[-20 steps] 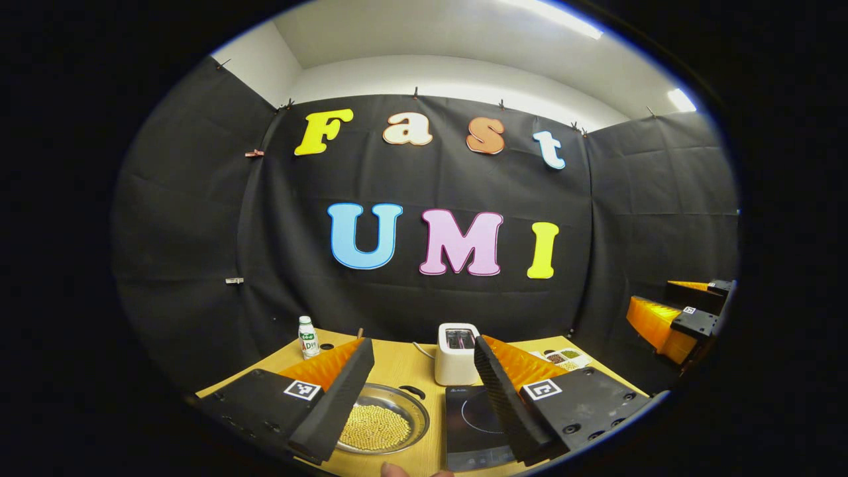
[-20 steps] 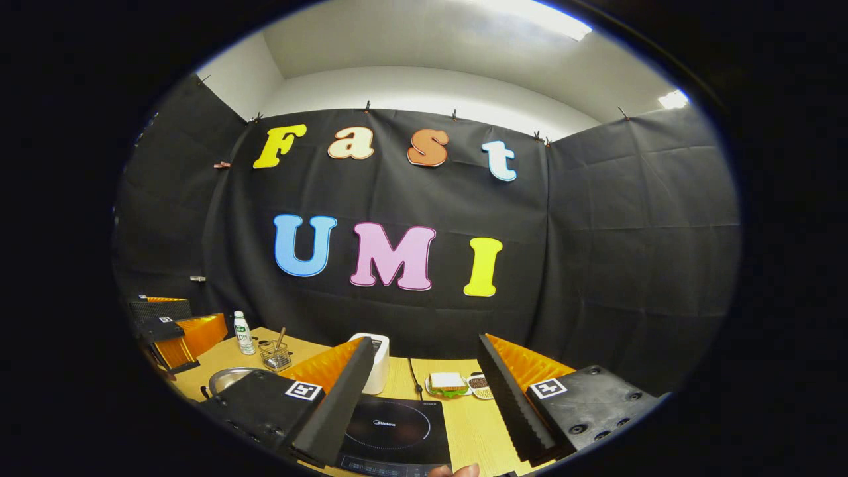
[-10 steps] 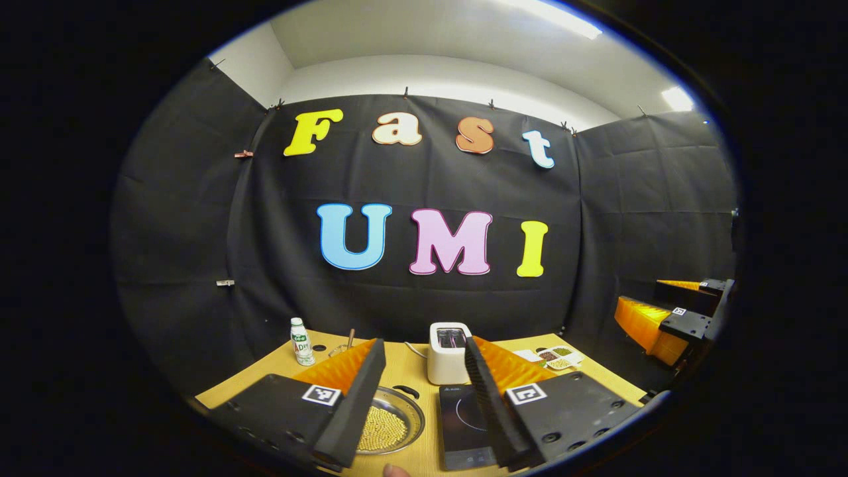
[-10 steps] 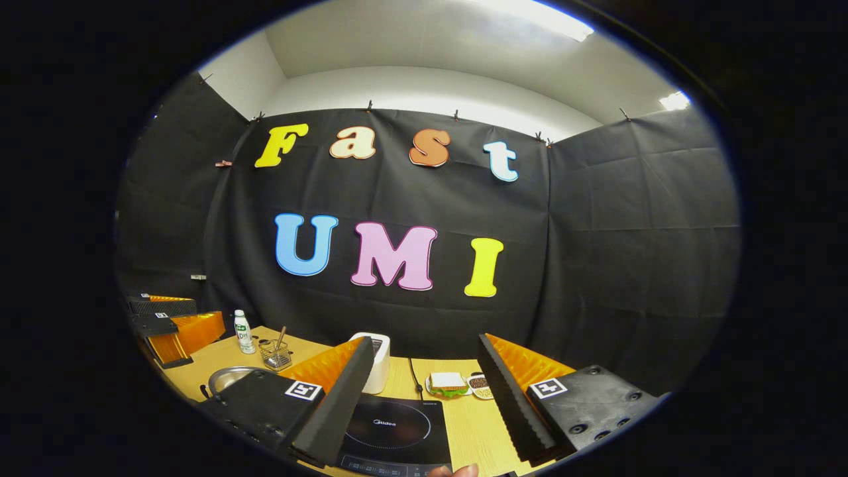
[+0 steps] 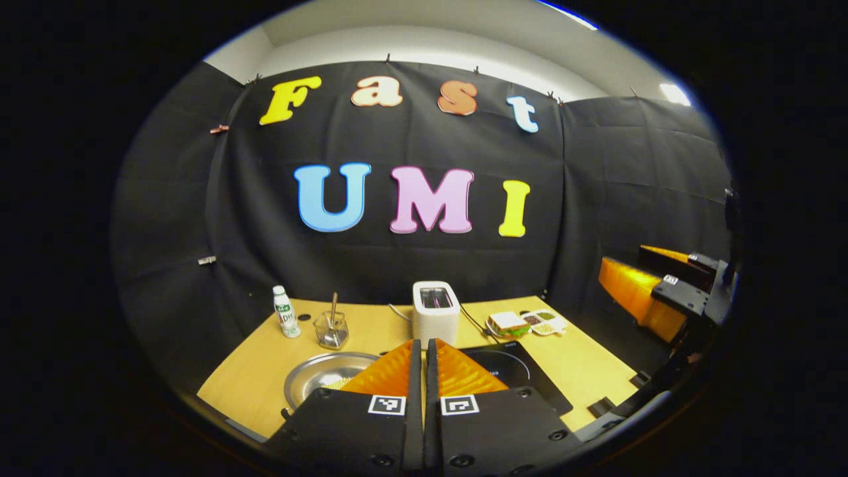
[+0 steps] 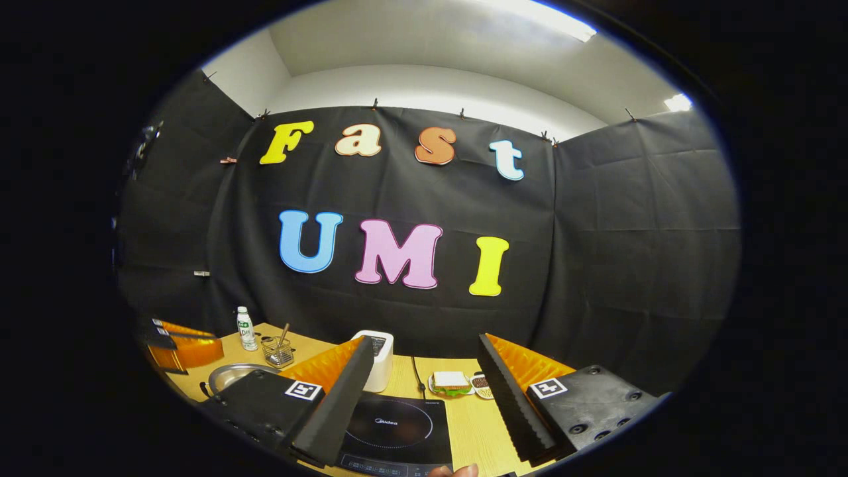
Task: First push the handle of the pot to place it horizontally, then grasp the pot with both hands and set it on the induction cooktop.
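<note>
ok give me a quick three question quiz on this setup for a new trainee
1. True or false: the left claw is shut.
2. What sits on the table directly behind the induction cooktop? A) toaster B) bottle C) sandwich
3. Fill in: the right claw is ____, hanging above the cooktop.

Key: 1 true; 2 A; 3 open
</note>
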`<act>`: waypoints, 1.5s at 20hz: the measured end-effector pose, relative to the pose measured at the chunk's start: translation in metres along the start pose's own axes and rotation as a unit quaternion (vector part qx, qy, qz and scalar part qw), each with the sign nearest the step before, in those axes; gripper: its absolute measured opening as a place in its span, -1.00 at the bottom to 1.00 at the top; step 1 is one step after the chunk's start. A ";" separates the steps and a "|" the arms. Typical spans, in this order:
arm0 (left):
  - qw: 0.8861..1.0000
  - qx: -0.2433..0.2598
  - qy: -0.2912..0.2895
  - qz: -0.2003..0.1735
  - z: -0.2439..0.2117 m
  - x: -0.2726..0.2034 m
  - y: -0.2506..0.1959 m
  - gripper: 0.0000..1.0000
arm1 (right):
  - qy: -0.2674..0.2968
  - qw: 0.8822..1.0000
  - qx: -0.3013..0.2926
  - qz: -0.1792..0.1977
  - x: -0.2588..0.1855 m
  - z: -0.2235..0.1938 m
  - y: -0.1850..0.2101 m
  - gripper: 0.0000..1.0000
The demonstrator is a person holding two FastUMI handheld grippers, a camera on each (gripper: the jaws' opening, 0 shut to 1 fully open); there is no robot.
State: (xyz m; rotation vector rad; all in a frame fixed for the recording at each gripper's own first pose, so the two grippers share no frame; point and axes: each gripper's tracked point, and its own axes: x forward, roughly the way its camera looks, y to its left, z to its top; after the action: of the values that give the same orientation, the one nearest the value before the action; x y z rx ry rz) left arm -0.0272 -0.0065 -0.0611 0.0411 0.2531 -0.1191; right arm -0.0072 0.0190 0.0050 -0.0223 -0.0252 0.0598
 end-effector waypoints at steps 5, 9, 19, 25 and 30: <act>0.991 -0.006 0.130 -0.005 -0.077 -0.005 0.019 -0.90 | 0.012 1.000 0.003 0.007 -0.001 -0.010 0.006 0.95; 0.974 -0.055 0.220 -0.020 -0.134 -0.018 0.037 -0.89 | 0.019 1.000 -0.001 0.011 -0.002 -0.017 0.010 0.95; 0.911 -0.169 0.374 -0.025 -0.218 -0.012 0.120 -0.89 | 0.031 0.999 -0.006 0.002 0.002 -0.027 0.006 0.95; 0.881 -0.213 0.422 0.016 -0.245 0.010 0.161 -0.90 | 0.038 0.999 -0.005 -0.008 0.006 -0.033 0.002 0.95; 0.865 -0.234 0.442 0.041 -0.261 0.019 0.178 -0.89 | 0.040 0.999 -0.006 -0.017 0.008 -0.035 -0.002 0.92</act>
State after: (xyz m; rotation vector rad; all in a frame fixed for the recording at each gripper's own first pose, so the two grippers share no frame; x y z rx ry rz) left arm -0.0519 0.1823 -0.3142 -0.3908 1.1981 0.0601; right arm 0.0021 0.0164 -0.0300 -0.0364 0.0549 0.0248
